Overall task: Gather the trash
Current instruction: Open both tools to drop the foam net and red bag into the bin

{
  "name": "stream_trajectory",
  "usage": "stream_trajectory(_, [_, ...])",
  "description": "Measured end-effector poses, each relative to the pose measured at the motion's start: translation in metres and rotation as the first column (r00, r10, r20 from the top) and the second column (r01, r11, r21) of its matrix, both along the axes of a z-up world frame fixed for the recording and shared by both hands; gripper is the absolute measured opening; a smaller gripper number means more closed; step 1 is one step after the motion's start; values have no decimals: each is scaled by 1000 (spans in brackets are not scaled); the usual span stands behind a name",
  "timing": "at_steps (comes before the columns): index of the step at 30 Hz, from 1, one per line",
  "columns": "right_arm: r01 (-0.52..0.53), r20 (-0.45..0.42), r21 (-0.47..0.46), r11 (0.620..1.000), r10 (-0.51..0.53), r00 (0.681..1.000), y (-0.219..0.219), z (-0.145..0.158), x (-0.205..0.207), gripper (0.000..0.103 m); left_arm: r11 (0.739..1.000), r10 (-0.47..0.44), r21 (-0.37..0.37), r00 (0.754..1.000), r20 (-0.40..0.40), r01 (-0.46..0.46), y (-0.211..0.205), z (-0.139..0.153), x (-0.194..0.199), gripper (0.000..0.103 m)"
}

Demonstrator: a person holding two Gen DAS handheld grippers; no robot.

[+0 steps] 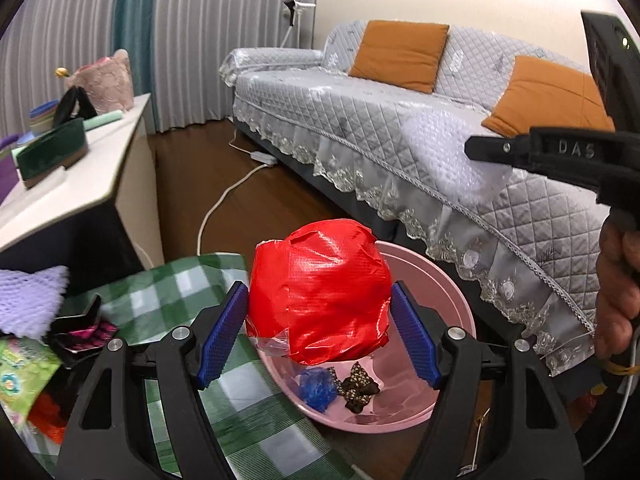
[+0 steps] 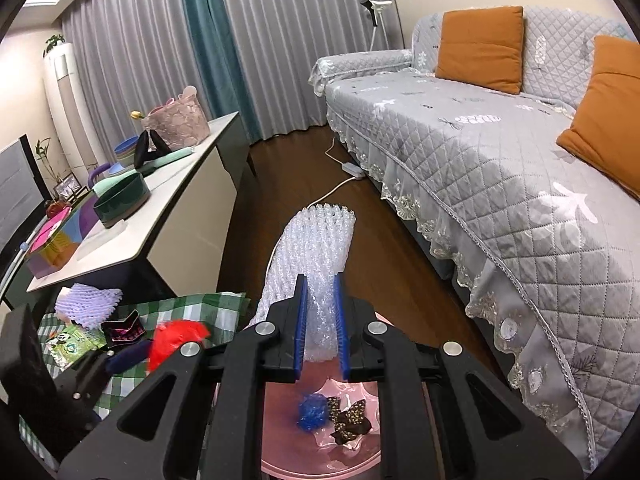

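My left gripper is shut on a crumpled red plastic bag and holds it over the near rim of a pink basin. The basin holds a blue wrapper and a brown patterned wrapper. My right gripper is shut on a white foam net sleeve and holds it above the same basin. The right gripper also shows at the right of the left wrist view, with the sleeve.
A green checked cloth at the left carries a purple foam net, a dark pink wrapper and a green packet. A grey sofa stands right, a white sideboard left, a power cord on the floor.
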State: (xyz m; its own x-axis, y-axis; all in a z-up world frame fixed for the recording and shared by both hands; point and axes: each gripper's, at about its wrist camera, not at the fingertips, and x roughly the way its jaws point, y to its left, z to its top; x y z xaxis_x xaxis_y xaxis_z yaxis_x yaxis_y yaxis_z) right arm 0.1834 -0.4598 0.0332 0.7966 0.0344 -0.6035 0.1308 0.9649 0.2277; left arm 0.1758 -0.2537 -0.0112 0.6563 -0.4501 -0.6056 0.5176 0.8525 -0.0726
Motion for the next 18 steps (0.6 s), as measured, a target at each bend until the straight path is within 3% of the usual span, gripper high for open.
stream_trajectory(3, [8, -7, 0, 1000, -8, 1000, -2, -2, 1, 17, 1000, -17, 1, 1000, -11, 17, -8, -3, 2, 71])
stream_trajectory(5, [28, -13, -7, 1000, -28, 1000, -4, -3, 2, 27, 999, -32, 6, 999, -20, 32, -13, -5, 3, 72])
stream_trajectory(7, [44, -11, 4, 999, -44, 999, -7, -3, 2, 51, 999, -39, 17, 999, -26, 39, -16, -7, 3, 79])
stream_trajectory(8, [49, -9, 9, 999, -49, 999, -9, -4, 1, 54, 999, -36, 16, 999, -24, 37, -16, -6, 2, 80])
stream_trajectory(18, [38, 10, 16, 999, -38, 999, -1, 3, 0, 56, 1000, -12, 10, 1000, -11, 12, 14, 6, -16, 76])
